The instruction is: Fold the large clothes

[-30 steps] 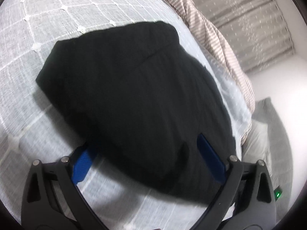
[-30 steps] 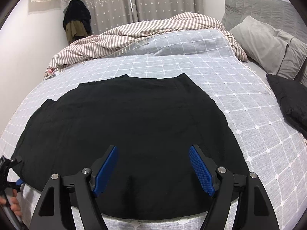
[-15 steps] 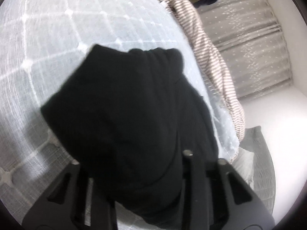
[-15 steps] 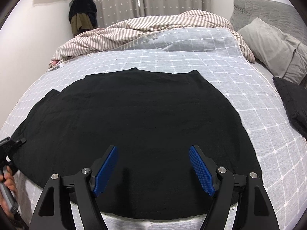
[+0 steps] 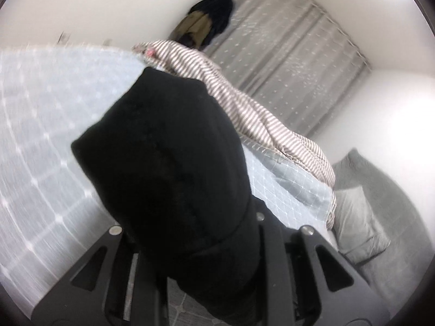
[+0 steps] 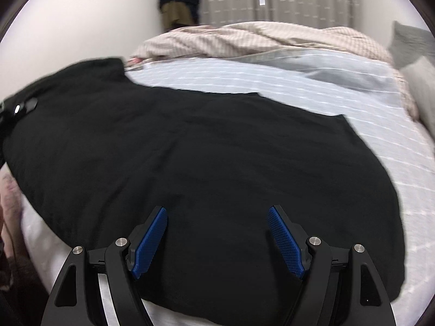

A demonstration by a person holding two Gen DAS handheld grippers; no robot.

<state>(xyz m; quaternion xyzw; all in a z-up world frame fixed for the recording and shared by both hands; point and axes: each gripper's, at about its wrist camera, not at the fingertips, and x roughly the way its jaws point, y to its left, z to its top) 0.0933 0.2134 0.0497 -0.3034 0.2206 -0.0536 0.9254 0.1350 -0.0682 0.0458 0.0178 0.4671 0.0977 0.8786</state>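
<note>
A large black garment (image 6: 190, 157) lies spread on the pale blue checked bedspread (image 6: 367, 108). My right gripper (image 6: 217, 233) is open, its blue pads over the garment's near hem. My left gripper (image 5: 195, 244) is shut on the garment's left end (image 5: 168, 163) and holds it lifted off the bed; the cloth drapes over the fingers and hides the pads. The lifted end shows at the left in the right wrist view (image 6: 68, 81), with part of the left gripper (image 6: 24, 107) beside it.
A striped brown blanket (image 6: 258, 40) is bunched at the far side of the bed. Grey pillows (image 5: 361, 217) lie at the right. Grey curtains (image 5: 285, 62) and hanging clothes (image 5: 206, 19) stand behind. A wall runs along the left.
My left gripper closed on the garment's left end and raised it off the bed, tilting upward. My right gripper stayed open and moved slightly forward over the hem.
</note>
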